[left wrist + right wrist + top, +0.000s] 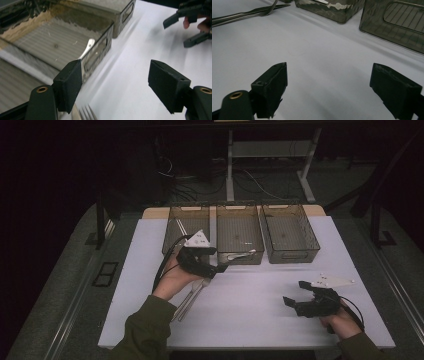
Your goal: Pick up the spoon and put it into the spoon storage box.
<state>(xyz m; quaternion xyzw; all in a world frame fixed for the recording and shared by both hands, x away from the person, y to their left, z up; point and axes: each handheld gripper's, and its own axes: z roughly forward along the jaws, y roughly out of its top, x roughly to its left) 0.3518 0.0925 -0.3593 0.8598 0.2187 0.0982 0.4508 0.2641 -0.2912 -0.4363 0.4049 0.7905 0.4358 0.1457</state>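
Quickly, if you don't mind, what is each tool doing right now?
Left tool: open, holding nothing.
Right tool: open, holding nothing.

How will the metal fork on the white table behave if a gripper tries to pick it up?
The fork looks like polished metal, so it is probably stiff and may slip between the pads. It lies flat on the table, so getting the jaws under it may be hard. It seems unlikely to roll.
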